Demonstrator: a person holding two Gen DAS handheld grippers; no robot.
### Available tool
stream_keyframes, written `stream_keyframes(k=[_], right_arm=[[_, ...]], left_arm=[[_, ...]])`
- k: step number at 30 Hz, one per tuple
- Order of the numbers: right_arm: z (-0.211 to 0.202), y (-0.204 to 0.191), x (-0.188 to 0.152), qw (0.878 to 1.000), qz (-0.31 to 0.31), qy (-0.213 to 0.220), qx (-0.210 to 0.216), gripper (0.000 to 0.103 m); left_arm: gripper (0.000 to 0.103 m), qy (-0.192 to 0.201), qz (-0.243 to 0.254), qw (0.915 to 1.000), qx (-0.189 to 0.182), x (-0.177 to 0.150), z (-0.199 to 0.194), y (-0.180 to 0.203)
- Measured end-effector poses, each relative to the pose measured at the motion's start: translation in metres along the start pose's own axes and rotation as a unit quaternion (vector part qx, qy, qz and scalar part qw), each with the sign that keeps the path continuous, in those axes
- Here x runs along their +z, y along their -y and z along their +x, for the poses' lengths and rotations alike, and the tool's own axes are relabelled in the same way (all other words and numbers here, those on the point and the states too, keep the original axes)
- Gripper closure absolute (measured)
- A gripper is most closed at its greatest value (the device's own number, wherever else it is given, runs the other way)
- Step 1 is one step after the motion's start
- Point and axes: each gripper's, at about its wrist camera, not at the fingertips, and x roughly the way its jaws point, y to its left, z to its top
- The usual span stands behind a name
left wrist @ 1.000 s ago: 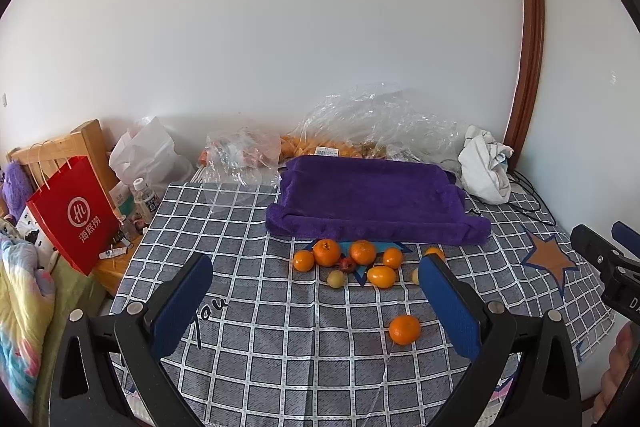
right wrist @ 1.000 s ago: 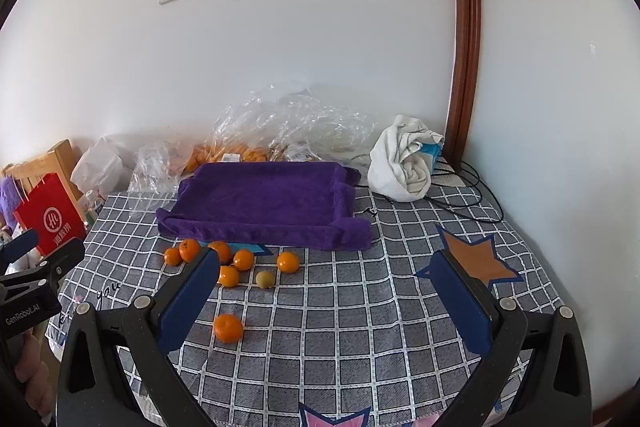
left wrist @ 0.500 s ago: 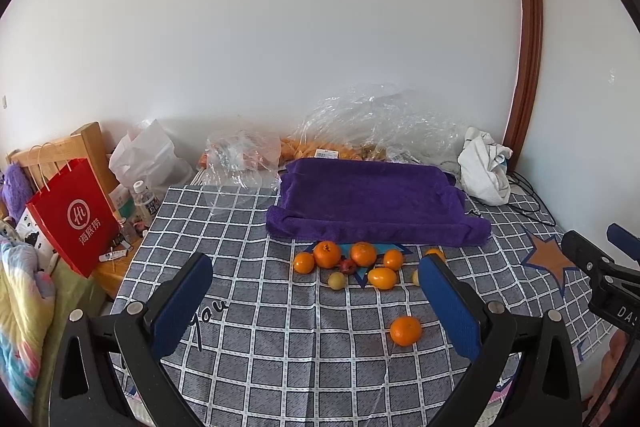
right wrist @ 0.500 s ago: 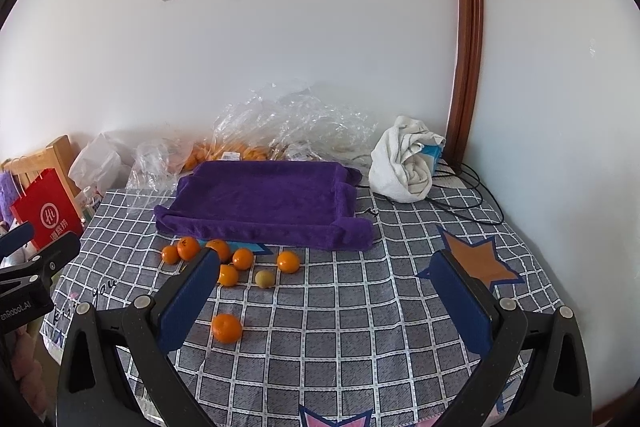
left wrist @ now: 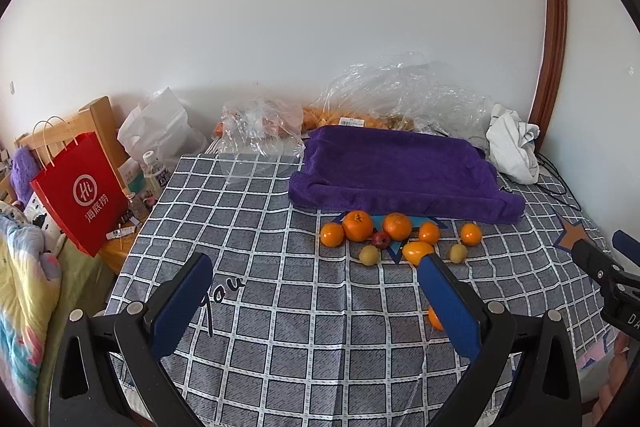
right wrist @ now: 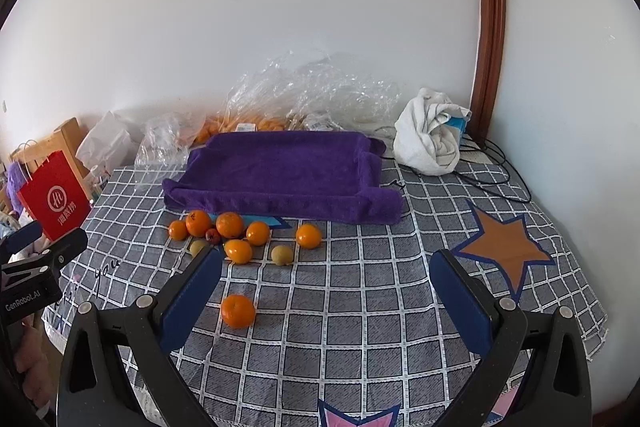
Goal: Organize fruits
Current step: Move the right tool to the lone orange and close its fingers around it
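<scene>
Several oranges point(left wrist: 397, 225) point(right wrist: 229, 224), two small yellow-green fruits point(left wrist: 369, 255) point(right wrist: 281, 254) and a small red fruit point(left wrist: 381, 239) point(right wrist: 212, 235) lie on the checked tablecloth in front of a purple towel-lined tray point(left wrist: 400, 171) point(right wrist: 280, 171). One orange point(right wrist: 238, 311) lies apart, nearer me; in the left wrist view it point(left wrist: 434, 318) is half hidden behind the right finger. My left gripper point(left wrist: 316, 303) is open and empty above the cloth. My right gripper point(right wrist: 328, 303) is open and empty, to the right of the lone orange.
Clear plastic bags point(left wrist: 404, 95) with more fruit lie behind the tray. A white cloth bundle point(right wrist: 430, 131) and cables sit at the back right. A red paper bag point(left wrist: 80, 191), a bottle point(left wrist: 154, 169) and a wooden frame stand off the table's left edge.
Both grippers have shifted slightly forward towards the fruit; the lone orange now sits partly behind the left gripper's right finger. Nothing was taken hold of.
</scene>
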Motion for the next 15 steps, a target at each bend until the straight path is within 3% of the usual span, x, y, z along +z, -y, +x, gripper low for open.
stream_keyframes(k=[10,15], right_arm=[[0.051,-0.029,-0.030,0.998,-0.024,-0.041,0.040,0.005],[0.077,-0.047,-0.052,0.995,-0.035,-0.068,0.067,0.020]], left_arm=[[0.000,-0.049,0.000,0.9988,0.007,-0.016,0.044,-0.017],[0.007,-0.062,-0.001,0.9980,0.016,-0.027,0.065,-0.028]])
